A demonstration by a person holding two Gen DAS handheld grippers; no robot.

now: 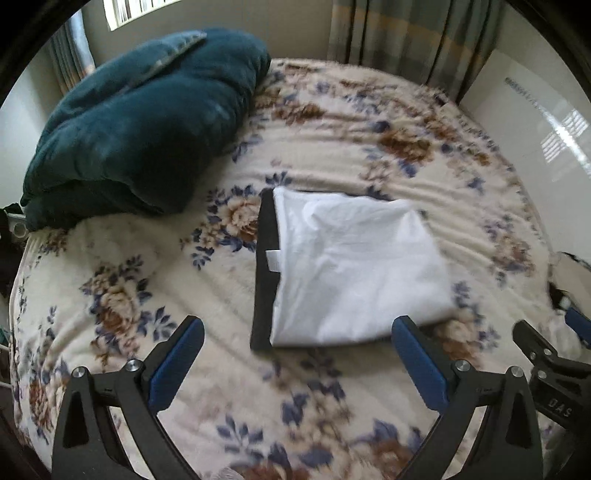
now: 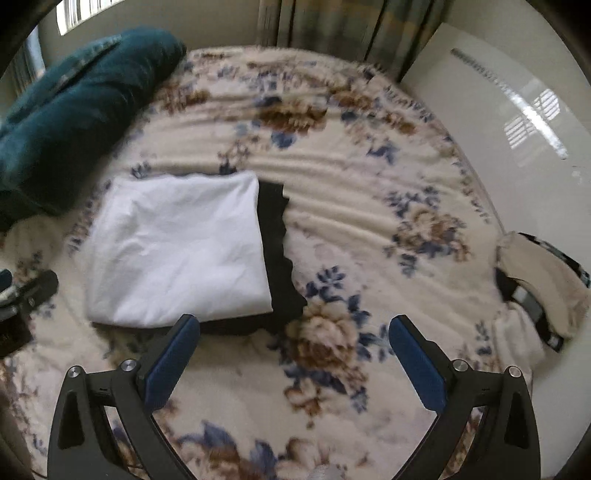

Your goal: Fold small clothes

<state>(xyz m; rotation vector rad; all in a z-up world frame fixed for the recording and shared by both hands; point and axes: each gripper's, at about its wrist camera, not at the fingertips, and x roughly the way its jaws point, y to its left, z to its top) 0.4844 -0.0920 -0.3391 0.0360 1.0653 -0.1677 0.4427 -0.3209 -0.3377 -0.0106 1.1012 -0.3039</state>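
A folded white garment [image 1: 354, 266] lies on top of a folded black garment [image 1: 264, 266] in the middle of the floral bed cover. In the right wrist view the white garment [image 2: 181, 247] sits left of centre, with the black one [image 2: 277, 251] showing along its right and near edges. My left gripper [image 1: 297, 325] is open and empty, just above the near edge of the stack. My right gripper [image 2: 293, 325] is open and empty, over the bed near the stack's near right corner. The right gripper's body [image 1: 554, 362] shows at the right edge of the left wrist view.
A dark teal folded blanket [image 1: 140, 125] lies at the far left of the bed [image 1: 110, 258]. A cream and black garment [image 2: 535, 291] lies at the bed's right edge. Curtains [image 1: 410, 33] and a white wall [image 2: 517, 122] stand behind and to the right.
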